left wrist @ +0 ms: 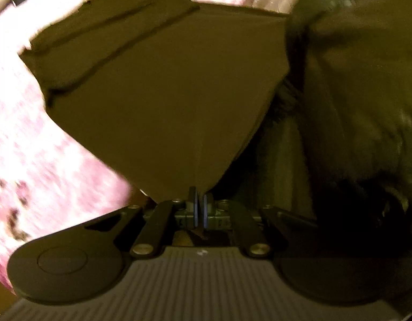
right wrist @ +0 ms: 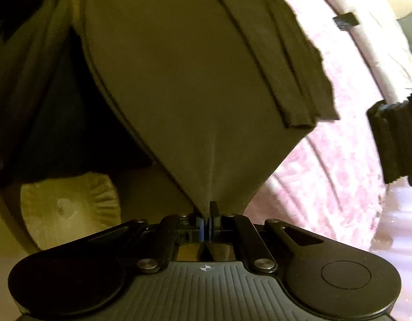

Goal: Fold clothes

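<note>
A dark olive-brown garment (left wrist: 157,88) hangs spread out below my left gripper (left wrist: 200,196), which is shut on one pinched corner of it. The cloth fans away from the jaws, with folded seams along its far left edge. In the right wrist view the same garment (right wrist: 195,80) fans out from my right gripper (right wrist: 206,211), also shut on a pinched corner. Folded layers of the cloth lie along its right edge. Both grippers point steeply down over a pink patterned bed cover (left wrist: 32,144).
The pink cover (right wrist: 339,160) lies under and beside the cloth. A person's dark clothing (left wrist: 361,85) fills the right of the left wrist view. A pale round ribbed object (right wrist: 69,208) sits low left in the right wrist view; a black object (right wrist: 395,144) is at the right.
</note>
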`<act>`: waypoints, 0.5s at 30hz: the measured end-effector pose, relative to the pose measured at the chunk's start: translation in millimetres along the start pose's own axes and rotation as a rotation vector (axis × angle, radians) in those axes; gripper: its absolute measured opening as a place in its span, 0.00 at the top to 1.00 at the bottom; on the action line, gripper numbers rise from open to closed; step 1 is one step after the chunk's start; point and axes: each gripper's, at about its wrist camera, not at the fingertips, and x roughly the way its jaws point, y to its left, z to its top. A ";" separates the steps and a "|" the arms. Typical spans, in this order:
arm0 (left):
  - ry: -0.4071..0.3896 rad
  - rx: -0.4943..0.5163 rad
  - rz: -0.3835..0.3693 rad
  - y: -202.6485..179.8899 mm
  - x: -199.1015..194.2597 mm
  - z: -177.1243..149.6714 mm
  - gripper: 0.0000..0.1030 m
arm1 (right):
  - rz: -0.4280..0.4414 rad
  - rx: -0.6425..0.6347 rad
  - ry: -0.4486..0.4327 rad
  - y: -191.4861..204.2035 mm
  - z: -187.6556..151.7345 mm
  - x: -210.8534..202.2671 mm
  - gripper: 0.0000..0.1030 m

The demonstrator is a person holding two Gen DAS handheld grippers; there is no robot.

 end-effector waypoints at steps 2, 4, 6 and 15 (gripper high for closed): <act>-0.035 0.015 0.047 17.4 -10.0 17.5 0.99 | -0.042 0.001 -0.011 -14.5 9.8 -5.3 0.99; -0.081 0.019 0.107 43.1 -22.7 42.1 0.98 | -0.101 -0.013 -0.037 -44.9 23.5 -8.0 0.99; -0.125 0.021 0.168 73.4 -35.7 69.0 0.98 | -0.150 -0.028 -0.070 -82.5 41.4 -9.3 0.99; -0.181 -0.037 0.368 232.4 -28.3 214.3 0.98 | -0.171 -0.100 -0.162 -271.6 131.8 79.3 0.99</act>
